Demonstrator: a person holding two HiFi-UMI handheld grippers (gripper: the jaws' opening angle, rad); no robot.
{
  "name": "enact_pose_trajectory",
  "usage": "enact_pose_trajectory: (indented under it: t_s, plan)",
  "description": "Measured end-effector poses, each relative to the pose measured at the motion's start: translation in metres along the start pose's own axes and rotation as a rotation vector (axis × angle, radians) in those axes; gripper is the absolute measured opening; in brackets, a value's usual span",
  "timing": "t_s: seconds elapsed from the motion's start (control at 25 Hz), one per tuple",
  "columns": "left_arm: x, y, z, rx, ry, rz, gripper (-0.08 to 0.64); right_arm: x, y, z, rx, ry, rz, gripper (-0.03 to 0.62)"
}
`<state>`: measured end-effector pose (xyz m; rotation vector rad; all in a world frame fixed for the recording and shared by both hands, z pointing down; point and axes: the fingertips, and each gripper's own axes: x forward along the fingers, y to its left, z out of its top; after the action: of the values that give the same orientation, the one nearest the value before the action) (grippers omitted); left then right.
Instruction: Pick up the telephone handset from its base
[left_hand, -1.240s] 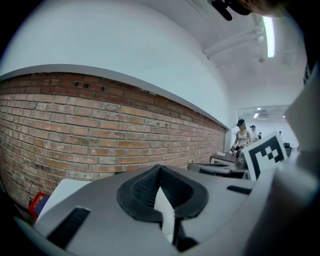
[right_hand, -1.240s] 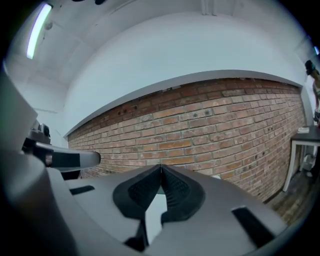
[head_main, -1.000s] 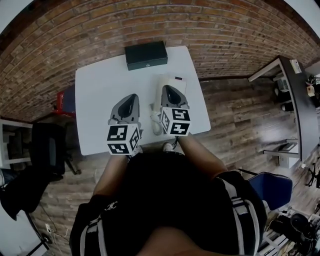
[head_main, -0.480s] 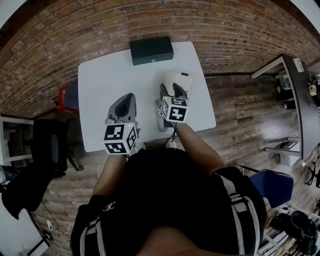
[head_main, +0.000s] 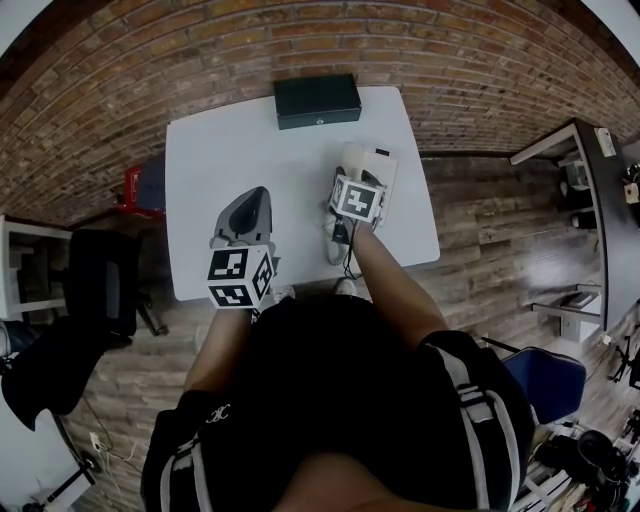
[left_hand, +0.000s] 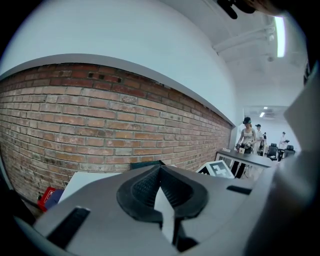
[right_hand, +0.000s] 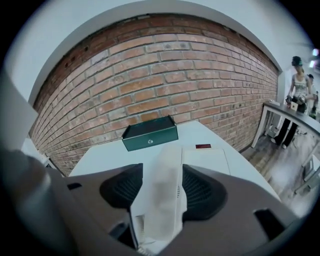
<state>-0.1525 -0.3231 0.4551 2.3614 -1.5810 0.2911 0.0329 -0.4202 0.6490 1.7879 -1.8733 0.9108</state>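
Observation:
A cream telephone base (head_main: 384, 170) stands on the white table (head_main: 230, 150), to the right. Its handset (right_hand: 162, 200) lies along the base's left side (right_hand: 207, 160), running away from me. My right gripper (right_hand: 161, 170) points steeply down over it. Its jaws are opening, with the handset between the two dark pads (right_hand: 205, 192); a strip of the base shows beside the left pad. In the head view the marker cube (head_main: 358, 197) covers most of that gripper. My left gripper (head_main: 262, 192) hovers over the table's middle, shut and empty, its tips (left_hand: 160, 169) meeting.
A dark green box (head_main: 317, 101) sits at the table's far edge against the brick wall. A red case (head_main: 133, 187) and a black chair (head_main: 95, 290) are on the floor to the left. A dark desk (head_main: 595, 190) stands at the right, with people (left_hand: 247, 137) beyond.
My right gripper has dropped down onto the telephone and its jaws have gone from shut to wide around the handset. The left gripper has drifted a little, still shut.

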Motion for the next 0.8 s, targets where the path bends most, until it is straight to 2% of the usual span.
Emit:
enact_pose_trajectory:
  t_s: [0.68, 0.8]
  plan:
    - [-0.002, 0.015, -0.002, -0.014, 0.000, 0.027, -0.002, 0.042, -0.008, -0.028, -0.024, 0.228, -0.070, 0.224]
    - [-0.002, 0.015, -0.002, -0.017, -0.003, 0.031, -0.002, 0.050, -0.004, -0.035, -0.010, 0.261, -0.055, 0.224]
